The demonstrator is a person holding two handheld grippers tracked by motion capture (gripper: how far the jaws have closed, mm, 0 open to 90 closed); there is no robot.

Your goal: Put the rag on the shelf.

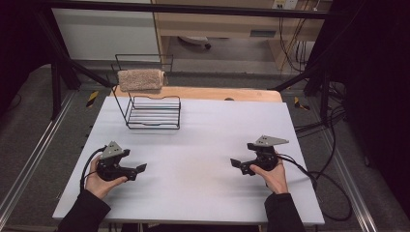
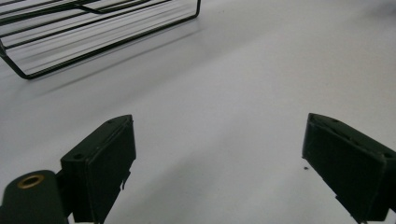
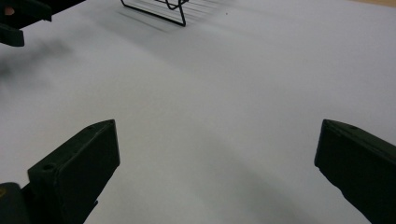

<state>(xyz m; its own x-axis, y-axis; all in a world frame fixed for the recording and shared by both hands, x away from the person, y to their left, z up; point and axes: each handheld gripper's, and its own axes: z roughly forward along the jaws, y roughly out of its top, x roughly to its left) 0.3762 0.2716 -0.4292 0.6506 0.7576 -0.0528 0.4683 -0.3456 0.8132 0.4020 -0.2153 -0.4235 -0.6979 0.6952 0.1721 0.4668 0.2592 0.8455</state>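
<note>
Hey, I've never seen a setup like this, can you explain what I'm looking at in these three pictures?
A person sits at a white table holding a tool in each hand: a left hand-held gripper and a right hand-held gripper, each with two black jaws. The high view looks down from above. The other two pictures come from cameras riding on each tool, looking along its jaws. Both sets of jaws stand wide apart and hold nothing. At the far left of the table stands a black wire rack, with a tan towel draped over its top rail.
</note>
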